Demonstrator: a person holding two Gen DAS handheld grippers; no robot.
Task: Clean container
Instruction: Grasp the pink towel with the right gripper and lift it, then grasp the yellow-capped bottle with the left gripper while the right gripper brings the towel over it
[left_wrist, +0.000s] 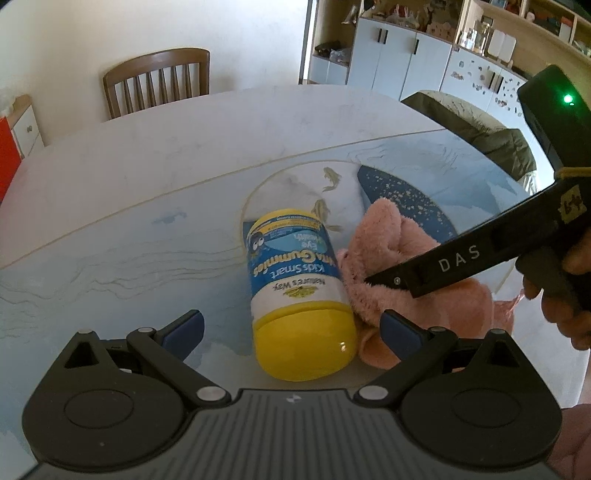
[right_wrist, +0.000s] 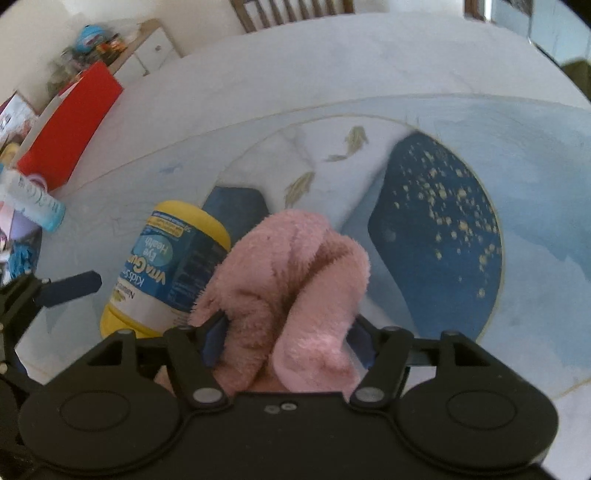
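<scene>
The right gripper is clamping a pink cloth at the lying bottle's three o'clock, while the left gripper, gaping empty, is risking a roll.

The container has a glossy yellow lid, a yellow band at its far end, and a blue-and-white label printed with yellow and white lettering. The cloth is fluffy pink. The table is pale white marble with grey veining toward its far edge; nearer, it carries light blue washes, thin gold outlines, olive-gold fish and a navy patch speckled with gold. Both grippers are black with dark blue finger pads.
</scene>
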